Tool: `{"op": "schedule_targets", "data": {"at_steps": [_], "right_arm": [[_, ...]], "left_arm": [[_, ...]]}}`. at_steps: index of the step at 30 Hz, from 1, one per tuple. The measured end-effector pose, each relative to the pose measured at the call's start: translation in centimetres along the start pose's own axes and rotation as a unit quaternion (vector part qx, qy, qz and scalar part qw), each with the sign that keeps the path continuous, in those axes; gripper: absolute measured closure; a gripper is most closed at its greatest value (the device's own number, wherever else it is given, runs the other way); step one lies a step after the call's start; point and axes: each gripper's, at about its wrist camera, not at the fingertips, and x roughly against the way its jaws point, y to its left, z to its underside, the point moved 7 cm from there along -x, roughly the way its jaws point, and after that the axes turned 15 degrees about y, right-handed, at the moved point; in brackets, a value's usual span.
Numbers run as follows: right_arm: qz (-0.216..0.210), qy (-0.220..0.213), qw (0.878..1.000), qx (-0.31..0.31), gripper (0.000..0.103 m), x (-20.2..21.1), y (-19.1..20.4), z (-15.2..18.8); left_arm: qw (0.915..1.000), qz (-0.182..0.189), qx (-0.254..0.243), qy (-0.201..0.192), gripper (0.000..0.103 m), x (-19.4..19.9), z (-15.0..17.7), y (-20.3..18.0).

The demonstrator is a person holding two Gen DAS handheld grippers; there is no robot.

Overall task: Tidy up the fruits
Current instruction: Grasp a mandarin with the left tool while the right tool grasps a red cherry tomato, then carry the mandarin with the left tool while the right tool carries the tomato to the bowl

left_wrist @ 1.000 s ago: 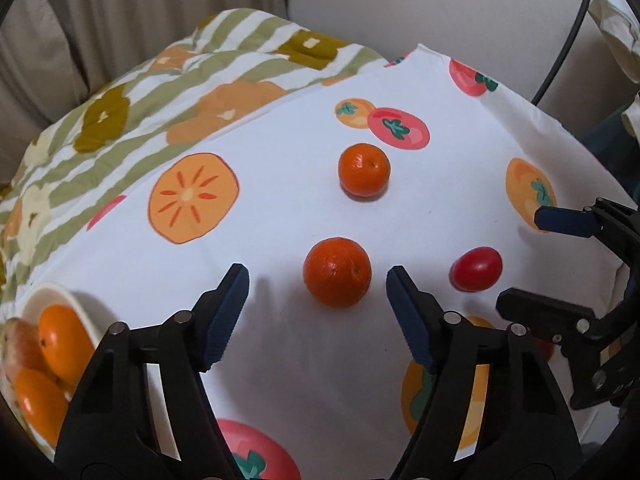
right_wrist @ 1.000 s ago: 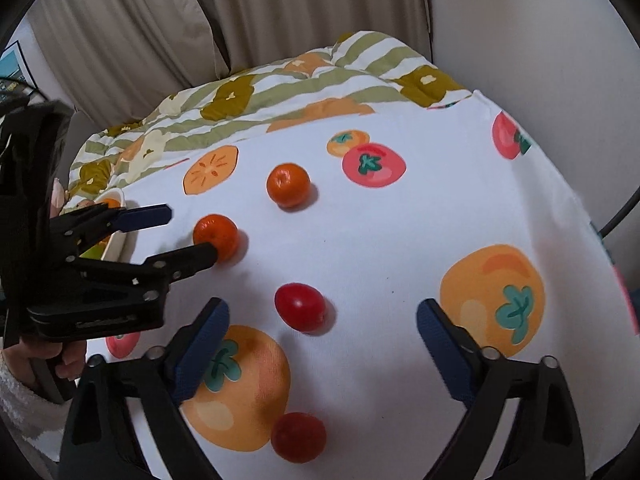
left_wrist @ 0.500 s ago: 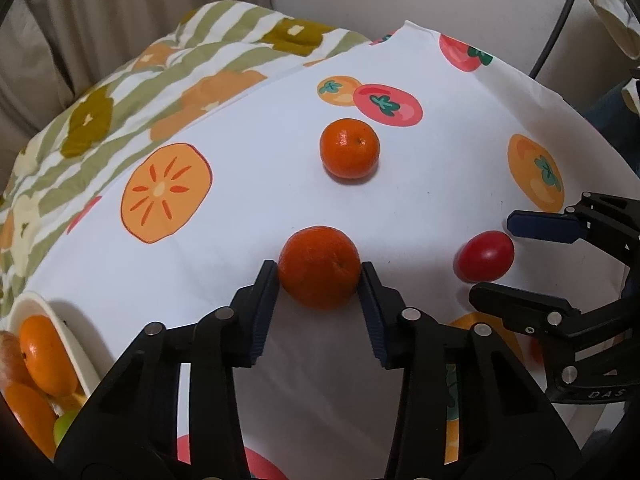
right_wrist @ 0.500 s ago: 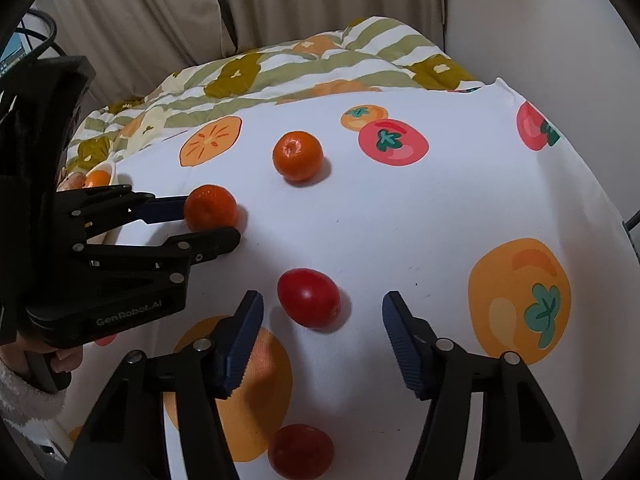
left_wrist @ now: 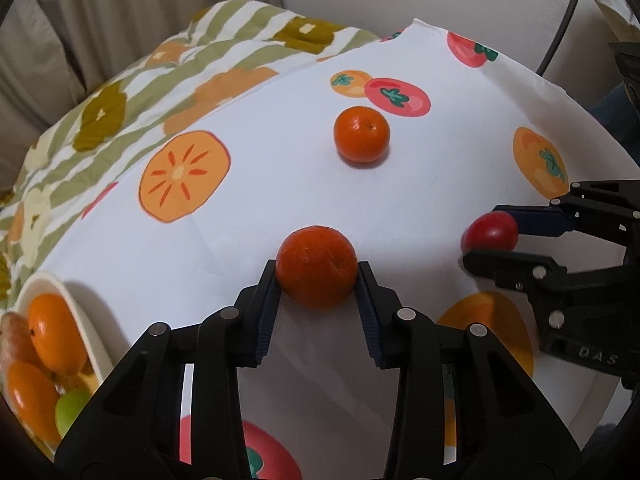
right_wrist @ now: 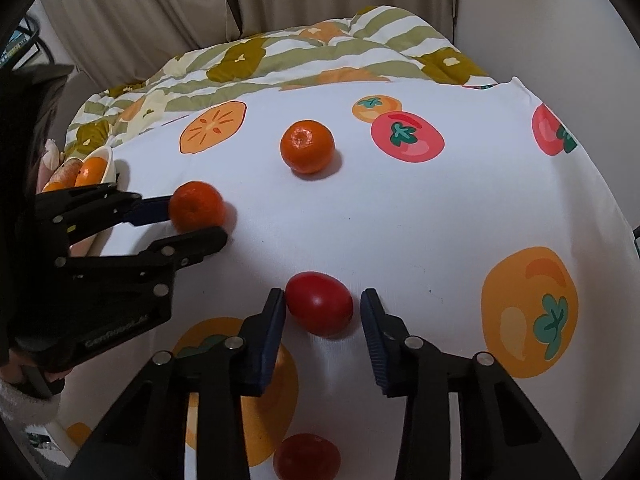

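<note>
Pads of your left gripper (left_wrist: 317, 280) clamp the near tangerine (left_wrist: 317, 267) on both sides; your right gripper (right_wrist: 323, 312) stands narrow around the red tomato (right_wrist: 319, 303) — only the left pad touches it.

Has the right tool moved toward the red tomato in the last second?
Yes. The right tool has come forward and narrowed around the red tomato, which sat well ahead of it; the printed orange gives the reference.
</note>
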Motion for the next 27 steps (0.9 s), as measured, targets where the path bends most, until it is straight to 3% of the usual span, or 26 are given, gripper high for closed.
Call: {"op": "schedule_targets", "data": {"at_steps": [8,18,27], "right_arm": [[-0.002,-0.007,1.0,0.014,0.072,0.7,0.9,-0.2],[-0.003,-0.04,0.997,0.059,0.072,4.7,3.1,-0.8],[-0.022,-0.07,0.99,0.124,0.072,8.7,7.7,-1.8]], "left_arm": [[0.9996,-0.007,0.025,-0.007,0.062,1.6,1.0,0.9],[0.9962,-0.028,0.071,-0.041,0.062,6.2,2.5,2.2],[0.9846,-0.06,0.149,-0.067,0.062,11.5,5.8,6.0]]}}
